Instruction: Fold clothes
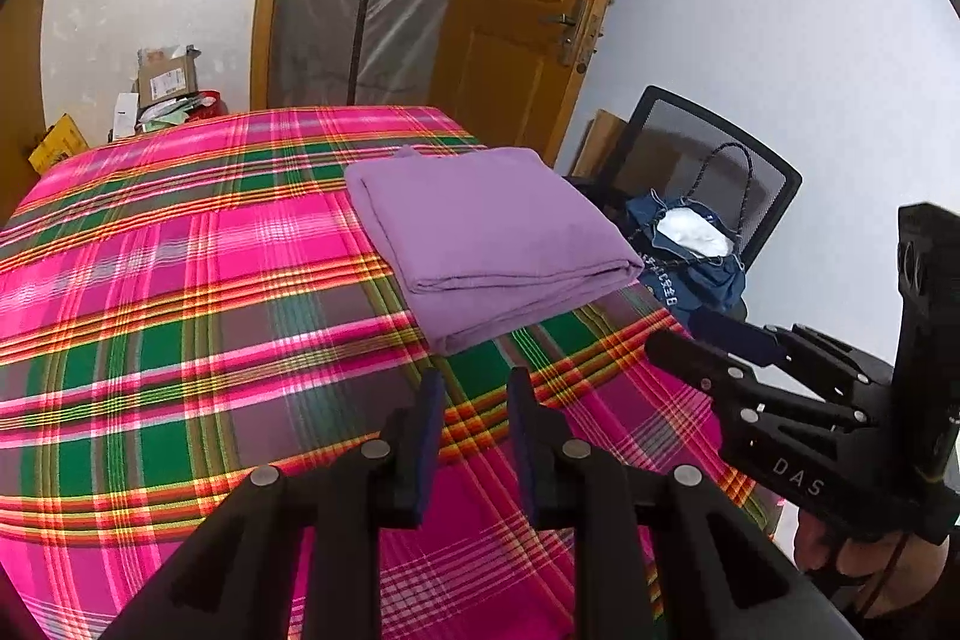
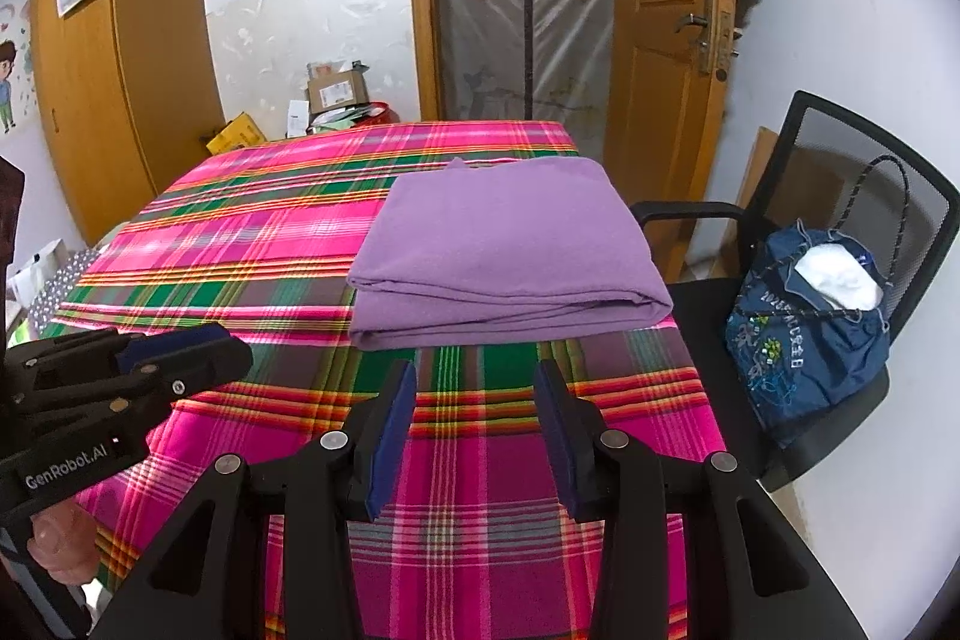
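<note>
The folded purple cloth (image 2: 504, 250) lies on the plaid tabletop (image 2: 240, 244) near its right edge, just ahead of both hand-held grippers, untouched. The left hand-held gripper (image 1: 474, 400) and the right hand-held gripper (image 2: 474, 388) hover with jaws spread, holding nothing

Bright, soft daylight fills both pictures; the round lens bends straight lines, the corners are black, nothing looks blurry

Folded cloth (image 2: 504, 250) lies on table (image 2: 240, 244), chair (image 2: 840, 196) beside.
</note>
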A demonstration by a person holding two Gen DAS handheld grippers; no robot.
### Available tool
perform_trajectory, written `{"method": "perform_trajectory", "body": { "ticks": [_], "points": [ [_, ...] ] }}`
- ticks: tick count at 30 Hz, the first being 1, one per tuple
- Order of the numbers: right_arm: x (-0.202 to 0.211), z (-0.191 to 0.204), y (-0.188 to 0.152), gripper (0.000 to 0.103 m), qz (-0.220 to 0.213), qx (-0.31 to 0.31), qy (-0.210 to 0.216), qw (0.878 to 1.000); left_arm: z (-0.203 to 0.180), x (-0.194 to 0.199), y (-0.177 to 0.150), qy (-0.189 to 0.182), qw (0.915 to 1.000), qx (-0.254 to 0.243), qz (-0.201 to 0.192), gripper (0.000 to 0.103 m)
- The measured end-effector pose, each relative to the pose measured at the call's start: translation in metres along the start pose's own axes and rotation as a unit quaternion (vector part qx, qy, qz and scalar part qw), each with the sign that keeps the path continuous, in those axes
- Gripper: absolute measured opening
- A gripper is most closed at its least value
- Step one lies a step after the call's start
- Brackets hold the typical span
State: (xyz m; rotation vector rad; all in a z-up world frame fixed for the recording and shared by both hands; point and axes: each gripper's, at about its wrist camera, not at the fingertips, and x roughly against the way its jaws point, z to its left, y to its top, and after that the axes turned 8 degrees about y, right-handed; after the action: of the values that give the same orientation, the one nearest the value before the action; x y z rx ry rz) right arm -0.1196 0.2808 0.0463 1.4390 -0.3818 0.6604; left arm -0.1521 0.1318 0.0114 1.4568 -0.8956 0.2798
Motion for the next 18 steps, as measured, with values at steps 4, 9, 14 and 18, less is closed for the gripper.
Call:
{"method": "perform_trajectory", "body": {
  "ticks": [4, 9, 14, 18],
  "points": [
    [-0.0014, 0.0002, -0.0008, 0.042, 0.002, -0.001, 0.002, 1.000, 0.0004, -0.0005, 0.0010, -0.003, 1.0000, 0.003, 0.001, 0.020],
    [-0.0019, 0.0003, -0.0015, 0.042, 0.004, -0.001, 0.003, 1.000, -0.0038, -0.0012, 0.0015, -0.006, 1.0000, -0.001, 0.000, 0.017],
    [-0.0022, -0.0013, -0.0022, 0.042, 0.005, -0.004, 0.002, 1.000, -0.0064, 0.0003, 0.0034, -0.011, 0.9999, -0.005, -0.007, 0.011],
    [-0.0033, -0.0021, -0.0034, 0.042, 0.007, -0.006, 0.001, 1.000, -0.0055, 0.0011, 0.0044, -0.016, 0.9998, -0.004, -0.011, 0.008]
  ]
}}
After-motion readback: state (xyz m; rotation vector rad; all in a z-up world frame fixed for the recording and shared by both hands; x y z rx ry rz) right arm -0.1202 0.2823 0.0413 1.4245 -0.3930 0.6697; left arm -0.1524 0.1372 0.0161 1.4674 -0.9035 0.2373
